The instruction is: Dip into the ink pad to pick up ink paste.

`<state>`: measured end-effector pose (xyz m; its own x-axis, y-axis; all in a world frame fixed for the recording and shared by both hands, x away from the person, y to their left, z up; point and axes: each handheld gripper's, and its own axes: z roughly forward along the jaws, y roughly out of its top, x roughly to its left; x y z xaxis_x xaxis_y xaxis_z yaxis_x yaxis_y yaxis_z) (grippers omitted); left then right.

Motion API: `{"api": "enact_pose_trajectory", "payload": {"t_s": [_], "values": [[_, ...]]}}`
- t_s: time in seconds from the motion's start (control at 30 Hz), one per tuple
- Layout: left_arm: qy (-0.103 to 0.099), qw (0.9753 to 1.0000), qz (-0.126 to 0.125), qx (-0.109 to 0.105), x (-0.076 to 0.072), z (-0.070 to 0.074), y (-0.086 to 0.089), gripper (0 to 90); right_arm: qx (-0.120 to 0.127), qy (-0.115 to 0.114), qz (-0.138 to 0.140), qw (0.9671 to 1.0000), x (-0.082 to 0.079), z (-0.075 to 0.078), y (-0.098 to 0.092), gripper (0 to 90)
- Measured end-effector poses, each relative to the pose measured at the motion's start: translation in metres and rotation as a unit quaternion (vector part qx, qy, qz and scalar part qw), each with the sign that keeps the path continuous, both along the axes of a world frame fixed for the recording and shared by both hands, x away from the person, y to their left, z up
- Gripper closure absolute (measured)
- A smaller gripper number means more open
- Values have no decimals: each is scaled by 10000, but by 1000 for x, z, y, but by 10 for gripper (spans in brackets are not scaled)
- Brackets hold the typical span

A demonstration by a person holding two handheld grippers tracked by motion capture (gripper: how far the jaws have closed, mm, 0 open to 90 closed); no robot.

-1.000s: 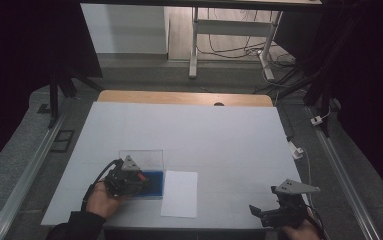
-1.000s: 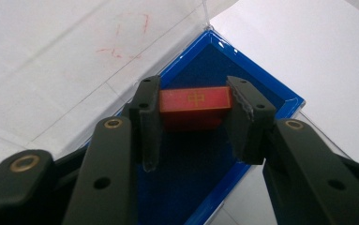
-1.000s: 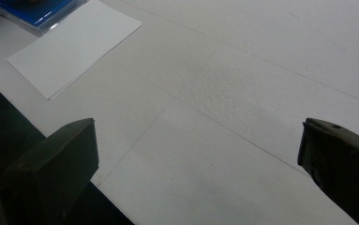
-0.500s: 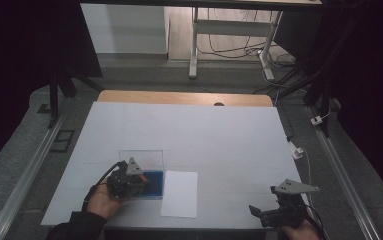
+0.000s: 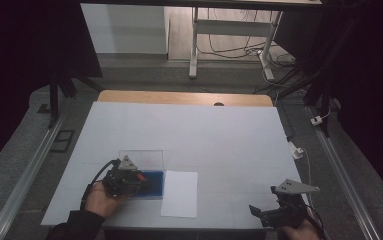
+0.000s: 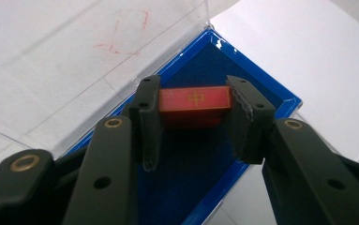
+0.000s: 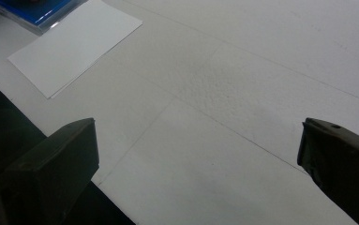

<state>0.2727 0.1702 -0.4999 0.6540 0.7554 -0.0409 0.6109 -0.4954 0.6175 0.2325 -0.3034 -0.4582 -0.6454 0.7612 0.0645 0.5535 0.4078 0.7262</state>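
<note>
The red block carries a gold mark like the character 中 — it's clamped between the jaws of the left hand-held gripper, over the blue tray on the bench. Little has shifted since earlier. Right hand-held gripper — wide, holding nothing, near the white card.

The red block carries one gold sign on its upper face, the Chinese character 中. On the clear lid of the blue box there are faint red hand-drawn marks, but they cannot be read as any letter or number.
</note>
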Motion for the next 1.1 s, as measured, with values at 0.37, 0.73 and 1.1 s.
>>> {"api": "enact_pose_trajectory", "payload": {"t_s": [0.37,0.73,1.1], "values": [[-111,9994,62,336,-3,2,-11,588,-35,17,-5,10000,0,0,1,0],[183,9995,203,-163,3,0,1,587,-34,17,-1,10000,0,0,0,0],[-225,9995,175,-117,-7,13,3,584,-22,30,4,10000,0,0,0,0]]}}
